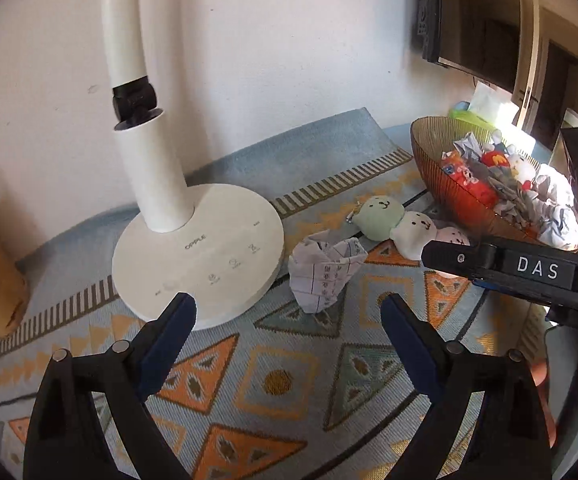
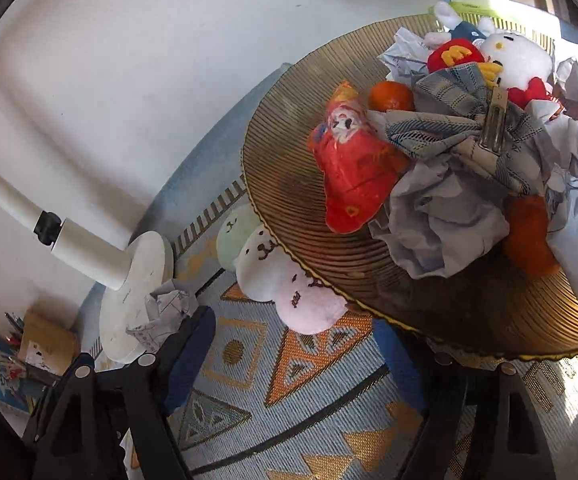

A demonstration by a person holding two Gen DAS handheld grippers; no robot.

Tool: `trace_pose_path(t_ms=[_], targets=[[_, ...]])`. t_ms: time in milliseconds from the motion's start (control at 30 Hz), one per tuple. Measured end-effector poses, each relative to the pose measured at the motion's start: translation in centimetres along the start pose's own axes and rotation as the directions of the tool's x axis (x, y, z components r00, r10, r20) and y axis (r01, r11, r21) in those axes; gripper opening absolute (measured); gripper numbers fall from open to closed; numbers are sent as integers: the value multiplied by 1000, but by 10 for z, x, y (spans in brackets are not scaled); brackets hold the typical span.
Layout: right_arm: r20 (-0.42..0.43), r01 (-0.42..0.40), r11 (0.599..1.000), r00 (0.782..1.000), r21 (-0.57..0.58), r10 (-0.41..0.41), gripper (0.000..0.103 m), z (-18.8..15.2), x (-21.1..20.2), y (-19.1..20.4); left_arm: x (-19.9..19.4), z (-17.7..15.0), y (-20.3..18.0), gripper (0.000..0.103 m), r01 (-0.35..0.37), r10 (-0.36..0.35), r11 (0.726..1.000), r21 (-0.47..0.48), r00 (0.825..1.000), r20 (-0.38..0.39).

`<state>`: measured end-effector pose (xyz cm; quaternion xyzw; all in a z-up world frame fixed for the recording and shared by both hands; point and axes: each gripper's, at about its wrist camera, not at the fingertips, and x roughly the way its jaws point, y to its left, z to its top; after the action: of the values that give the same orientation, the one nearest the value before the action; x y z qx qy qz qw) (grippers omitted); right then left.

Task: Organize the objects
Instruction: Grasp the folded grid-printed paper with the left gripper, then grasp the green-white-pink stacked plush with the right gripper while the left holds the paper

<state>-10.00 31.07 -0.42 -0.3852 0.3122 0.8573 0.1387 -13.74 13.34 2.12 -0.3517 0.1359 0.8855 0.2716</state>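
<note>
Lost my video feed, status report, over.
Both hand-held grippers open, left, right. Crumpled paper and dango plush loose on mat. Bowl piled full. Lamp base beside paper.

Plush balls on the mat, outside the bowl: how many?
3, in one touching row beside the bowl: green plush ball, white plush ball, pink plush ball. The pink one is partly hidden; more may be.

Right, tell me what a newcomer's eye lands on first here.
Most striking is the ribbed amber bowl at the right, heaped with a red plush doll, a white bunny plush and crumpled paper. Left of it the white desk lamp stands on the patterned cloth, with pastel dumpling plushies lying between lamp and bowl.
</note>
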Motion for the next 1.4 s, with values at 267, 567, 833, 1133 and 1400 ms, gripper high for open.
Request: trace_pose_path(t_ms=[267, 567, 833, 1133, 1400], targets=[[56, 71, 997, 996, -18, -70, 44, 3, 2, -2, 40, 15, -21, 37, 6, -5, 995, 97, 1000, -17], [-21, -4, 1000, 1000, 3, 4, 40, -29, -37, -17, -28, -12, -7, 36, -15, 15, 1000, 19, 1000, 7], [-124, -98, 995, 987, 9, 98, 40, -93, -88, -25, -113, -87, 18, 36, -40, 34, 978, -207, 999, -36], [-156, -204, 921, 975, -331, 160, 84, -124, -123, -20, -155, -151, 40, 37, -67, 64, 910, -408, 998, -22], [-179, -192, 617, 980, -763, 83, 84, -124, -99, 13, -158, -167, 30, 40, -101, 132, 900, -425, 990, 45]])
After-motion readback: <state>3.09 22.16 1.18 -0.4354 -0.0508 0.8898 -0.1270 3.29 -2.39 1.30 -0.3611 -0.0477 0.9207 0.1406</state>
